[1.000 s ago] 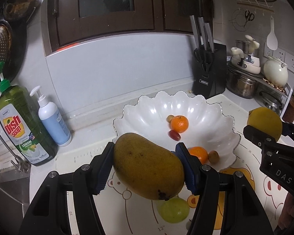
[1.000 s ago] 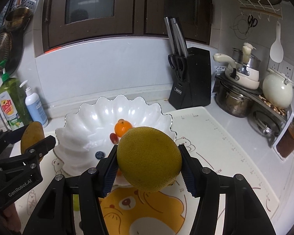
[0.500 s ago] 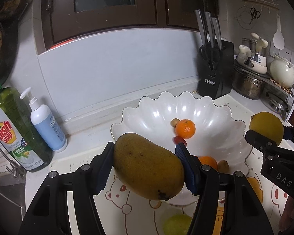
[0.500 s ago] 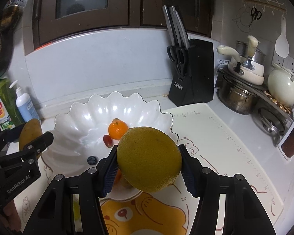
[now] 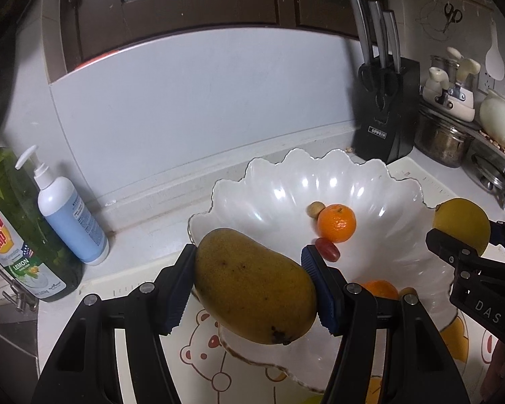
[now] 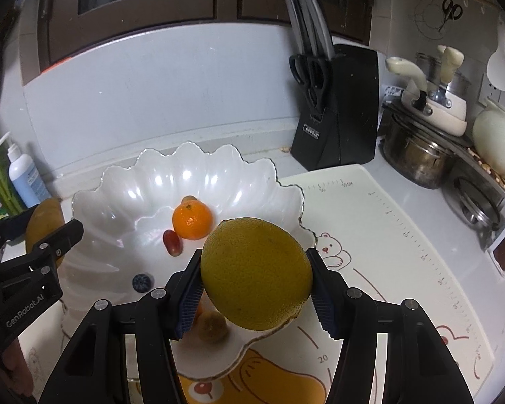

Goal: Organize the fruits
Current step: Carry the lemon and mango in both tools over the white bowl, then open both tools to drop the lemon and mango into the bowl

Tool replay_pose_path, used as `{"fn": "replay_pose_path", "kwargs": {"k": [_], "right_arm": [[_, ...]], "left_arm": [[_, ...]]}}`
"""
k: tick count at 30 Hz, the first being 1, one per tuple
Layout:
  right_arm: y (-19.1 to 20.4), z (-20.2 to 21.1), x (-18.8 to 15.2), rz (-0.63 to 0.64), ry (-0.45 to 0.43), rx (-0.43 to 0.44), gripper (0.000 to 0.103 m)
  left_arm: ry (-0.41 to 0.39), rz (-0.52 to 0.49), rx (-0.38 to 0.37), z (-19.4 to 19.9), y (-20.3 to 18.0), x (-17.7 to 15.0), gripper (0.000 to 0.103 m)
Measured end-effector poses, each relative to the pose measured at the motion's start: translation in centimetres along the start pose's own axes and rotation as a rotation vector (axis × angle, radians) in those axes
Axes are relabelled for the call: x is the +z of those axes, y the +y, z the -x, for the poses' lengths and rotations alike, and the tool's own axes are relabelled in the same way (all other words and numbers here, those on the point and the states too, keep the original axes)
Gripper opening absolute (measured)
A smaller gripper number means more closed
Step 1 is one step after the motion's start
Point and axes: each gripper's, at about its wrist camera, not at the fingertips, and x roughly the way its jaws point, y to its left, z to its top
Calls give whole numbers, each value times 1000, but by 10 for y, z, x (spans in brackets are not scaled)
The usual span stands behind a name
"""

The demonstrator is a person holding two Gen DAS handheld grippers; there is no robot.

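Note:
My left gripper (image 5: pixel 252 286) is shut on a yellow-brown mango (image 5: pixel 252 286), held over the near left rim of a white scalloped bowl (image 5: pixel 279 181). My right gripper (image 6: pixel 254 282) is shut on a round yellow citrus fruit (image 6: pixel 256 272), over the bowl's (image 6: pixel 124 181) near right rim. In the bowl lie a tangerine (image 6: pixel 192 219), a red grape (image 6: pixel 172 242), a blueberry (image 6: pixel 141 282), a small tan fruit (image 5: pixel 316 209) and, partly hidden, a second tangerine (image 5: pixel 380 289) and a brown fruit (image 6: pixel 212 328). Each gripper shows in the other's view: the right one (image 5: pixel 461 235), the left one (image 6: pixel 47 232).
The bowl stands on a cartoon-bear mat (image 6: pixel 370 242) on a white counter. A knife block (image 6: pixel 336 107) stands behind it to the right, with pots (image 6: pixel 417 155) and a teapot (image 6: pixel 498 144) on a rack. A green dish soap bottle (image 5: pixel 13 229) and a pump bottle (image 5: pixel 70 215) stand at left.
Both grippers have moved forward and down toward the bowl with their fruits still held; the bowl now looms larger and closer under them.

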Motion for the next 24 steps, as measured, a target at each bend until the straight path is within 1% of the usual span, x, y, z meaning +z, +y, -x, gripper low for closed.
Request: {"fn": "replay_pose_path", "kwargs": {"k": [5,12,14,16,17,18,20,21,23,24], "right_arm": [[-2,-11,-3,-8,32,2,59],[1,-14,-4,4,44,-8,59],[2,-14,-5,8,44,-14,59],[3,-12,-5,15,36,-20,60],[4,-10,-5,18,29,-24,65],[4,-7,-4,21,20,-31,72],[4,-1,-2,21,-8,-66,80],[4,3,-1,21,-21,-78,84],[4,11,1,25,-47,-101,88],[4,15,2,28,-56,-104,88]], "left_arm": [[24,2,-5,-8,-2,-4,62],[53,10,-19,-13,-1,-6,63],[54,5,-13,-13,-1,-8,63],[36,-3,2,-9,-1,-7,72],[27,-2,9,-6,0,-6,78],[22,1,12,-5,1,-6,82],[13,9,24,0,4,-5,84],[8,9,31,2,5,-4,87],[-4,8,40,8,6,-4,93],[-11,9,45,11,6,-3,95]]}}
